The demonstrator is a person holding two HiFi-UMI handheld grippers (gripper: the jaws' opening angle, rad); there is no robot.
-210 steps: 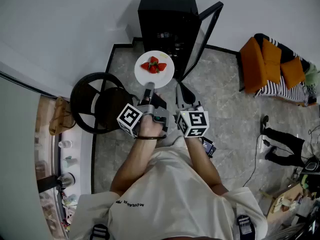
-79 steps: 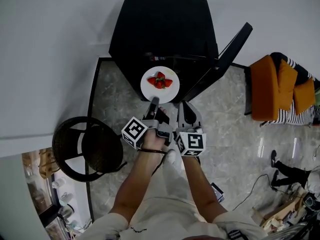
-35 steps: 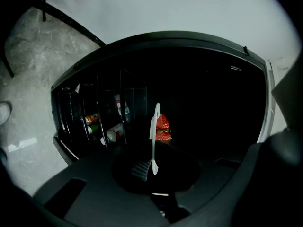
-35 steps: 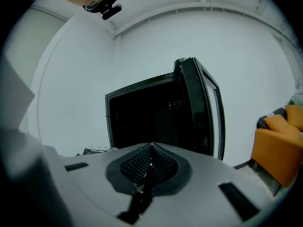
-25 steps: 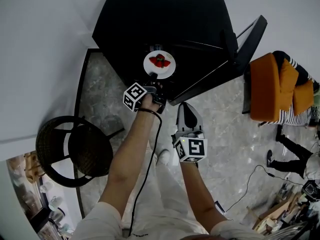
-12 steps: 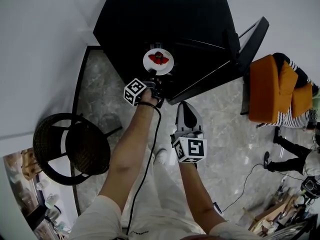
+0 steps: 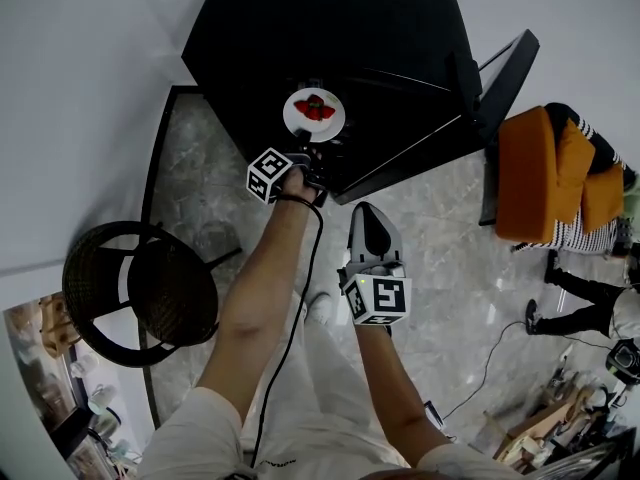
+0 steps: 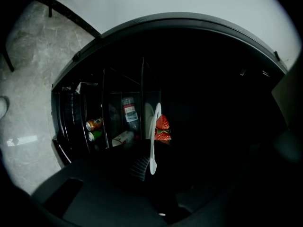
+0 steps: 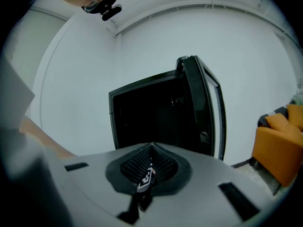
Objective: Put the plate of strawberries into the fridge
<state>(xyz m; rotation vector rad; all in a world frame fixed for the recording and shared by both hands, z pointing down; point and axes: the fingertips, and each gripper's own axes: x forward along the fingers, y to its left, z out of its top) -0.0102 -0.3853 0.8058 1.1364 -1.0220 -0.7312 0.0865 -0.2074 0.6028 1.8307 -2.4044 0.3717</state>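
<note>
A white plate (image 7: 314, 113) with a few red strawberries (image 7: 315, 107) is held at the open front of the black fridge (image 7: 330, 38). My left gripper (image 7: 304, 156) is shut on the plate's near rim. In the left gripper view the plate (image 8: 152, 143) shows edge-on, the strawberries (image 8: 162, 128) on its right face, and the left gripper (image 8: 150, 163) clamps its lower edge inside the dark fridge. My right gripper (image 7: 372, 230) hangs back over the floor. In its own view the right gripper (image 9: 148, 168) is shut on nothing and faces the fridge (image 9: 147, 115).
The fridge door (image 7: 497, 73) stands open to the right. Cans (image 8: 94, 125) and a bottle (image 8: 129, 111) sit on the fridge's shelves at left. A round black chair (image 7: 135, 290) stands at left, an orange sofa (image 7: 545, 168) at right. Cables lie on the marble floor.
My left gripper has carried the plate a little farther forward into the fridge opening. The right gripper has stayed about where it was.
</note>
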